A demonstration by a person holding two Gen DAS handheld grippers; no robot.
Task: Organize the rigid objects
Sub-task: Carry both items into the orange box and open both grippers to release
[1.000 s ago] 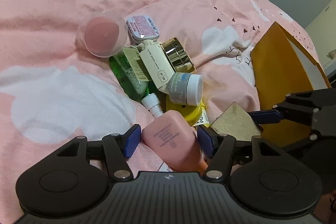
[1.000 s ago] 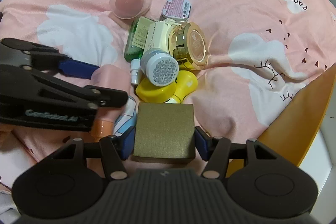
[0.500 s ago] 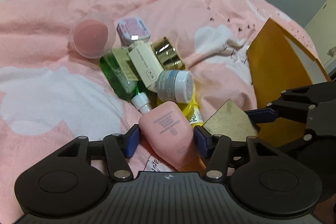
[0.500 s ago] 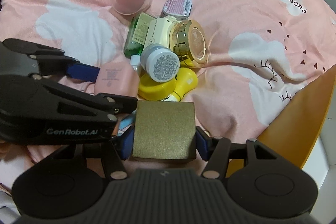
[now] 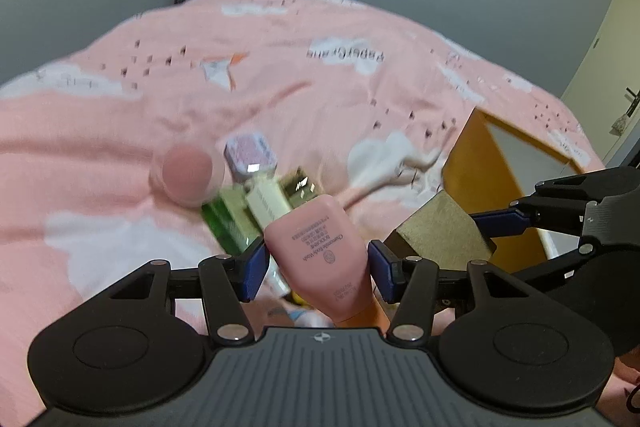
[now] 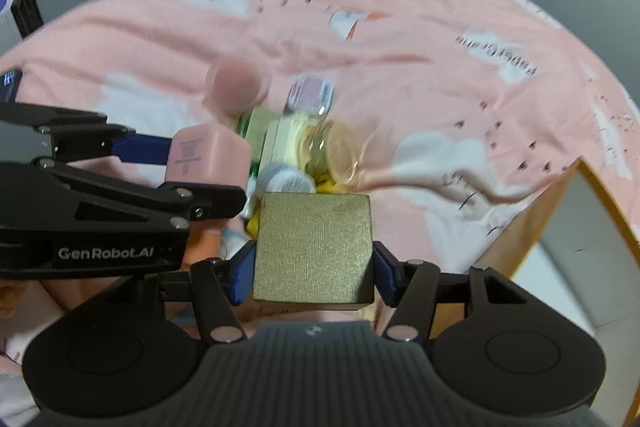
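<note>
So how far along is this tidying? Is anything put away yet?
Nothing shows as put away yet; the orange box shows only blank inner wall. In hand: the left gripper clamps a pink bottle, and the right gripper holds a gold box. Left on the bedspread: a small pile of jars and bottles.

- Soft, even indoor light, moderately bright; its source cannot be told, and shadows are faint.
- Both views bend strongly at the edges, with dark corners.
- Motion blur smears the pink bedspread and the pile of small containers.
- The pink tube and gold box stay sharp.
- A small glare spot glints on the gold jar.
</note>
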